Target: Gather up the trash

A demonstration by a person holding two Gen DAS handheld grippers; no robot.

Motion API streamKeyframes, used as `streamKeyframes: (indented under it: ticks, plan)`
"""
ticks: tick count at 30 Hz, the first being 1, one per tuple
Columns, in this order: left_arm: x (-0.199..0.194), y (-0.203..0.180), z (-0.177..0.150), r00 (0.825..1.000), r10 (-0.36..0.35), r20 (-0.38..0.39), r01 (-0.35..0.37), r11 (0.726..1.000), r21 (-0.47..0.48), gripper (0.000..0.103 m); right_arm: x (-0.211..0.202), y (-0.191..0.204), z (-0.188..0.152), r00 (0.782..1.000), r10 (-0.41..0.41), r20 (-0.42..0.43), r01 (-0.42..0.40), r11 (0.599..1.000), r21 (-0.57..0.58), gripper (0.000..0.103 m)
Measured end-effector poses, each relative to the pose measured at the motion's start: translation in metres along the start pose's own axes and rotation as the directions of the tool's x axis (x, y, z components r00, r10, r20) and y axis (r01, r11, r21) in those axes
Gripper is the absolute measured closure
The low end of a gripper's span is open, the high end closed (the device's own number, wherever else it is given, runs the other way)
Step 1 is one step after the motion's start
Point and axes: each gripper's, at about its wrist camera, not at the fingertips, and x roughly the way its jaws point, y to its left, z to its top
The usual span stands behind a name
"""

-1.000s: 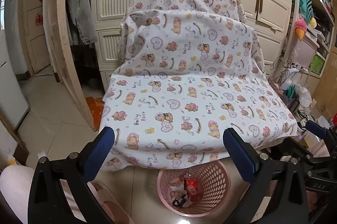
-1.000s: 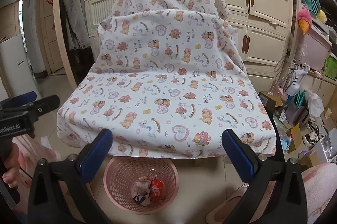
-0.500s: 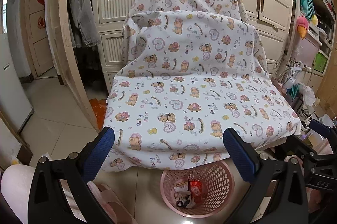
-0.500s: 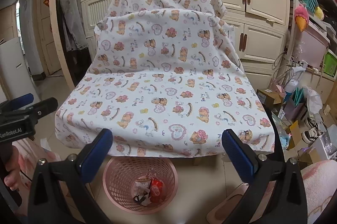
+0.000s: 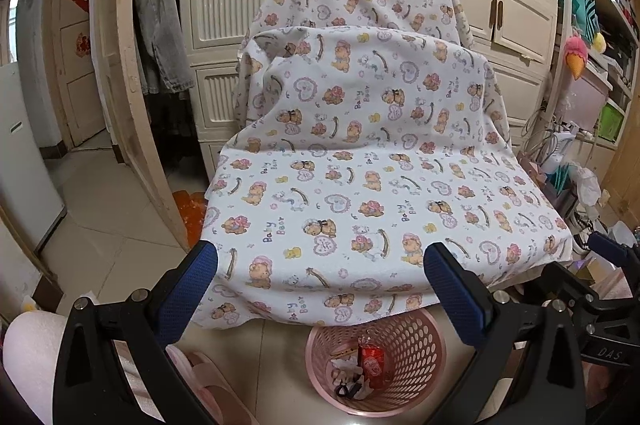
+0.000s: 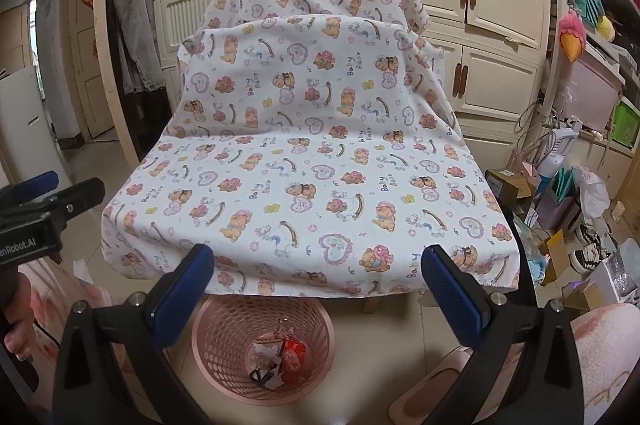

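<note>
Pink perforated plastic basket (image 5: 404,365) on the pale tile floor (image 5: 108,225), just in front of the draped seat's front edge. Red wrapper (image 5: 371,361) and a few crumpled scraps (image 5: 348,381) down in the bottom. Same basket (image 6: 236,337) in the right wrist view, red wrapper (image 6: 293,357) in there too.

Compared with a second ago: basket a bit further right in the left view, cloth bigger and closer in both, so both cameras nudged forward and slightly up. Trash inside unchanged.

Left gripper (image 5: 320,265) held low over the floor, pointing at the seat, blue-padded fingers (image 5: 188,289) spread wide, nothing between them. Right gripper (image 6: 316,267) same deal: level, aimed forward, blue pads (image 6: 450,293) far apart and empty. Also visible off to the side in each other's view, left gripper at the left edge of the right camera with a hand (image 6: 16,321) on its grip.

White bear-and-heart print cloth (image 5: 360,193) draped over the seat and its back. Cream louvred wardrobe (image 5: 240,5) behind. Pink slipper (image 5: 208,385) on the floor bottom left, cluttered shelves (image 5: 600,25) at right.
</note>
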Motion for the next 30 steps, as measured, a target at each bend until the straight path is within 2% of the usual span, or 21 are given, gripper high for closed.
streamKeyframes:
  ticks: [9,24,30]
  plan:
    - [-0.0025,-0.0013,0.0003,0.999,0.033,0.010,-0.033,0.999,0.004,0.001,-0.0001,0.0000,0.0004,1.000,-0.004,0.001,0.004,1.000,-0.011,0.000]
    - [-0.0004,-0.0064,-0.0010,1.000,0.011,0.009,-0.012,1.000,0.025,0.001,-0.0003,0.0003,0.0004,1.000,-0.006,0.003,0.006,1.000,-0.017,0.000]
    - [-0.0093,-0.0099,-0.0004,0.999,0.009,0.047,-0.011,0.999,0.036,0.001,-0.0004,-0.0006,0.0010,1.000,-0.003,0.006,0.003,1.000,-0.016,0.000]
